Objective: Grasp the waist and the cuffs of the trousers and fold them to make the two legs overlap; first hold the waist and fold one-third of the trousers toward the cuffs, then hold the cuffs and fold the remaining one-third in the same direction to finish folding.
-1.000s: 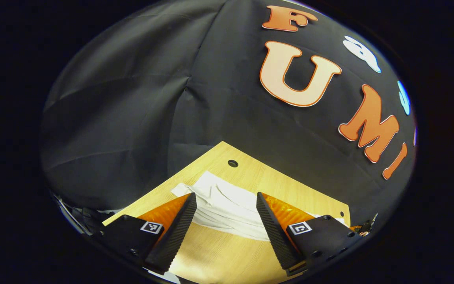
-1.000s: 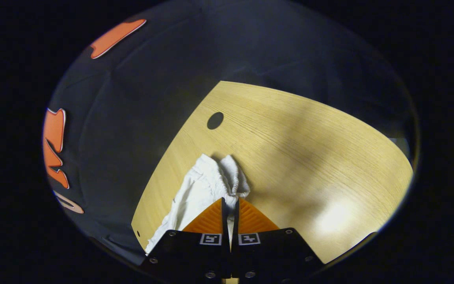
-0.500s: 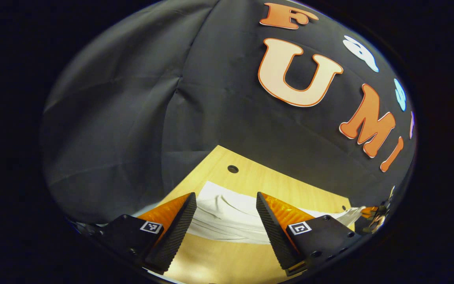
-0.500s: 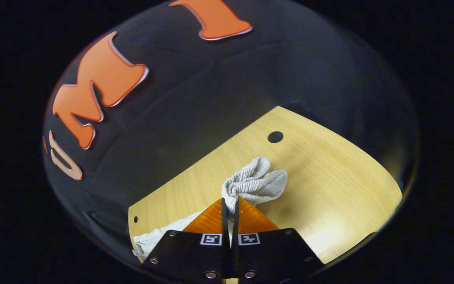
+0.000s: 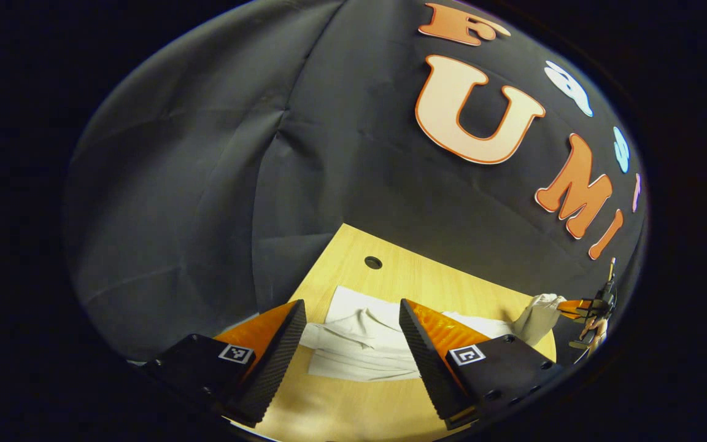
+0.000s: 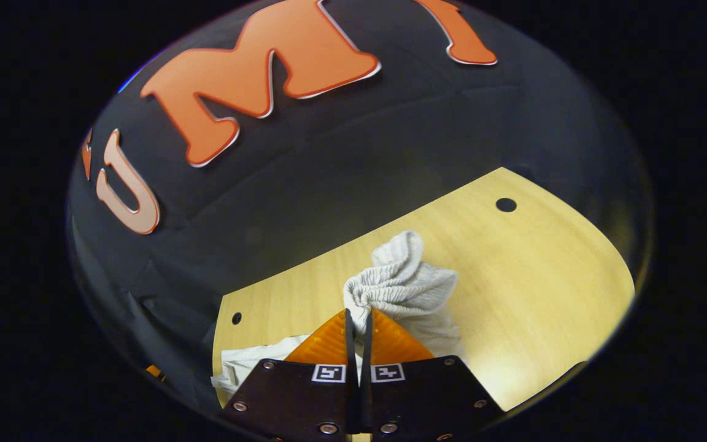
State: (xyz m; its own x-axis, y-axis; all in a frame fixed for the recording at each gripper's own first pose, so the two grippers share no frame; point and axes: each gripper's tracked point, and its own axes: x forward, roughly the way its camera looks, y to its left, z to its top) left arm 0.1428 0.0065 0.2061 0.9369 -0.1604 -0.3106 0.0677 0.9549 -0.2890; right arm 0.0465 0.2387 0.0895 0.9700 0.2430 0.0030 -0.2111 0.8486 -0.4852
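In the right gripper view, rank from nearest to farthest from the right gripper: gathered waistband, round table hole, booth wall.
1. Gathered waistband, pinched in the right gripper.
2. Round table hole, far right on the table.
3. Booth wall, behind the table.

The left tool (image 5: 352, 334) hung with fingers spread above the white trousers (image 5: 359, 347) on the wooden bench (image 5: 402, 282). Far right, the other tool (image 5: 565, 307) pinched a raised bunch of cloth.

Trousers (image 5: 359, 344): right stretch hidden behind the left claw's finger (image 5: 433, 356); in the right gripper view, cloth under the right claw (image 6: 358, 319) is covered.
Right claw, left gripper view (image 5: 574, 306): too small to judge its jaws.
Worktop (image 6: 544, 294): near edge cut off.
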